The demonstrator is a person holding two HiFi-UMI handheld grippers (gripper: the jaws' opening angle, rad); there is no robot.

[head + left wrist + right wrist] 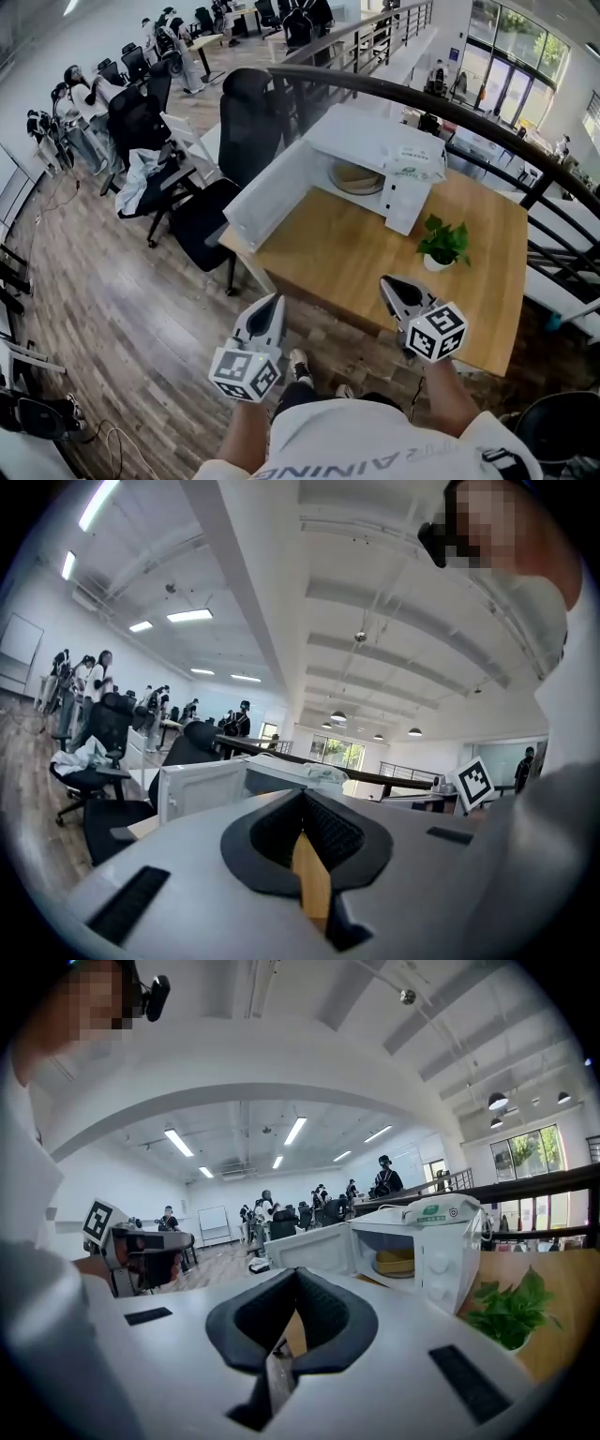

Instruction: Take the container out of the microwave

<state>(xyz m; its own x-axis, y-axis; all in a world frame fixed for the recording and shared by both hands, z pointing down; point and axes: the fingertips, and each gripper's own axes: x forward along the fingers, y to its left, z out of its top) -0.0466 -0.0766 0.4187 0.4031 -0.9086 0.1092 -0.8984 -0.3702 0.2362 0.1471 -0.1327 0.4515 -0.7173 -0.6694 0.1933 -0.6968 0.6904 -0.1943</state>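
Container [356, 176] job | our left gripper [274, 300] and right gripper [388, 283] both pressed together, empty, near the desk [328, 253] edge | it's sitting inside the open microwave [370, 139] | looks light, stiff, maybe slippery; we'd pinch the near rim

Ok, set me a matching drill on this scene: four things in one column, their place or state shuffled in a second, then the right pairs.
Things:
1. microwave door
2. container
3. plant
4. right gripper

Place or state:
A. shut, with nothing between its jaws
B. on the table, beside the microwave
C. swung open
D. inside the microwave

Pairs: 1-C, 2-D, 3-B, 4-A
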